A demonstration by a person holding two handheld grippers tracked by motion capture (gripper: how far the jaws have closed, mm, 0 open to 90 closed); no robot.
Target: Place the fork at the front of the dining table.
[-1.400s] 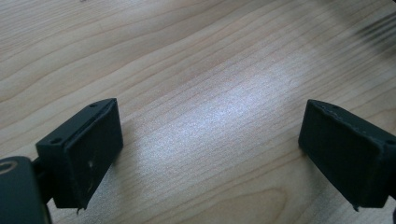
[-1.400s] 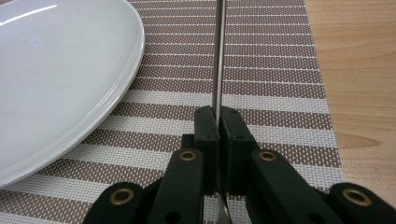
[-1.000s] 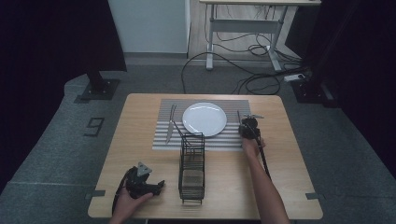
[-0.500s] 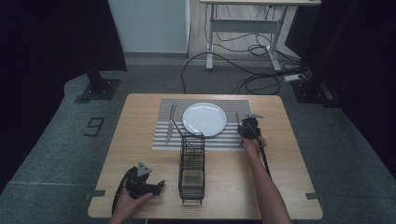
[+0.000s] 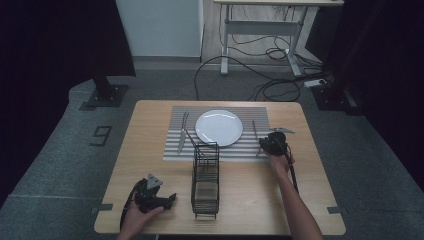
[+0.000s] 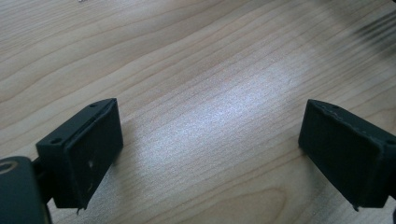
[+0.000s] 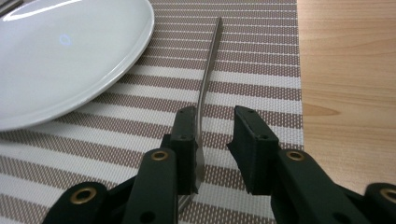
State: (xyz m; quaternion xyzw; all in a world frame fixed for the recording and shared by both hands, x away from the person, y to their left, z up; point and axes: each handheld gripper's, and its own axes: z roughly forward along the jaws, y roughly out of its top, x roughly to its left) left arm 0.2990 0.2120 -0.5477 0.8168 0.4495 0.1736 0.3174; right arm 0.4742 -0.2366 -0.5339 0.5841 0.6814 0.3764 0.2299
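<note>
A white plate (image 5: 219, 127) (image 7: 60, 51) sits on a striped placemat (image 5: 175, 150) (image 7: 261, 60). Right of the plate a slim metal utensil (image 5: 254, 131) (image 7: 208, 60) lies flat on the mat. My right gripper (image 5: 264, 144) (image 7: 212, 119) is low over its near end. The jaws stand a little apart astride the handle, which runs along the left jaw with a gap to the right one. My left gripper (image 5: 169, 199) (image 6: 210, 135) rests open on bare wood at the table's front left, with nothing between its jaws.
A black wire rack (image 5: 206, 180) stands mid-table between the two hands. Two utensils (image 5: 182, 132) lie on the mat left of the plate, and another metal piece (image 5: 283, 131) lies just beyond the right gripper. Cables and desk legs are on the floor behind.
The right gripper has shifted only slightly at the utensil. The left gripper has not moved.
</note>
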